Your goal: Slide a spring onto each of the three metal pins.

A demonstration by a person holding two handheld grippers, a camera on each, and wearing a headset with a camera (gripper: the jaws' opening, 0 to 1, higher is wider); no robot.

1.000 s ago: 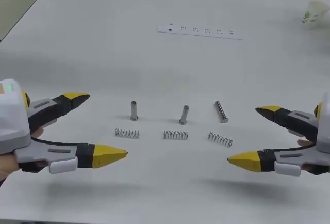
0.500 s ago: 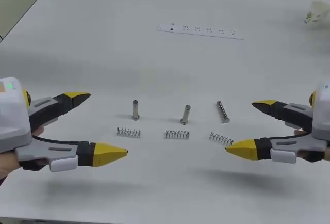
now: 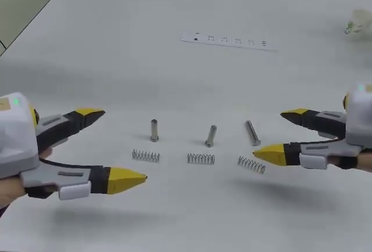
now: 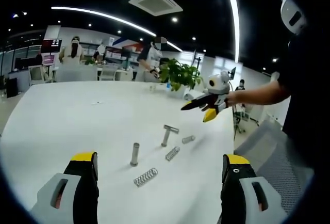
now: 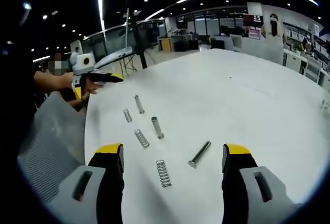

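Springs: three small coiled steel-wire springs lie in a row on the white tabletop [image 3: 174,78]. They are the left spring [image 3: 145,156], middle spring [image 3: 200,158] and right spring [image 3: 251,164], each lying loose, none on a pin.
Pins: three short grey metal pins sit in a row just behind the springs. The left pin [image 3: 154,130] and middle pin [image 3: 210,136] stand on end; the right pin [image 3: 252,132] lies on its side.
Left gripper [image 3: 116,145]: grey with yellow-tipped jaws, spread wide, holding nothing, left of the row and apart from the left spring.
Right gripper [image 3: 278,134]: same build, jaws wide apart, empty. Its nearer yellow tip is just beside the right spring.
Background: a white power strip [image 3: 226,40] lies farther back on the tabletop.
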